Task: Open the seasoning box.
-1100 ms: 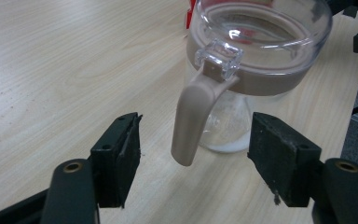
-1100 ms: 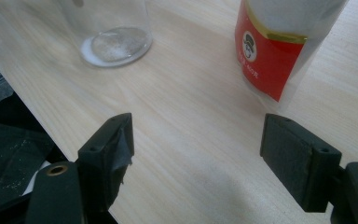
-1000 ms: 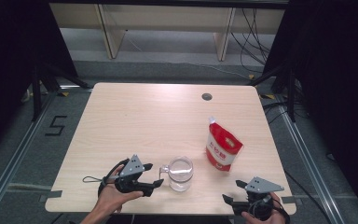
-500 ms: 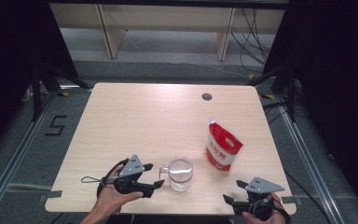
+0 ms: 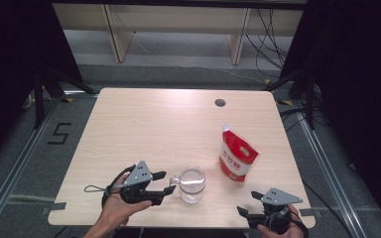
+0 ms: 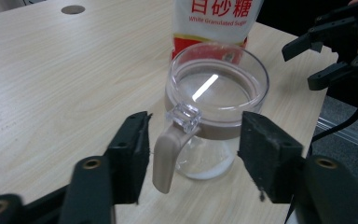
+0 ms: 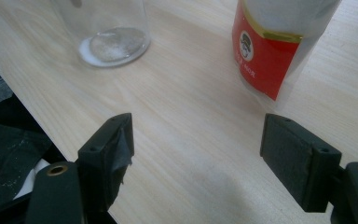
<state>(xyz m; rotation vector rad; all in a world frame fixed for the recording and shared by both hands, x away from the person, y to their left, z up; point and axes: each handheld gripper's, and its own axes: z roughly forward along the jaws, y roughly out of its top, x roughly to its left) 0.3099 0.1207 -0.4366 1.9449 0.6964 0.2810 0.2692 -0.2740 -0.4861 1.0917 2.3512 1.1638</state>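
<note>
Two black jaws of the left gripper (image 6: 191, 154) straddle the beige handle (image 6: 168, 156) of a clear glass jar (image 6: 214, 112). They have just been closing, yet gaps remain on both sides of the handle, so nothing is gripped. The jar stands upright near the table's (image 5: 144, 124) front edge, with the red-and-white granulated sugar pouch (image 5: 237, 158) standing just behind it and to its right. The right gripper (image 7: 196, 154) waits beyond the jar's right side, jaws wide apart over bare wood, holding nothing.

To do this well, I would centre the handle between the pads, close squarely on its flat sides, and avoid nudging the jar toward the pouch.

The pouch's top is cut off in both gripper views. A pale residue lies in the jar's bottom; whether it is sugar is unclear. The handle's lower end looks free of the glass, though reflections blur this.
</note>
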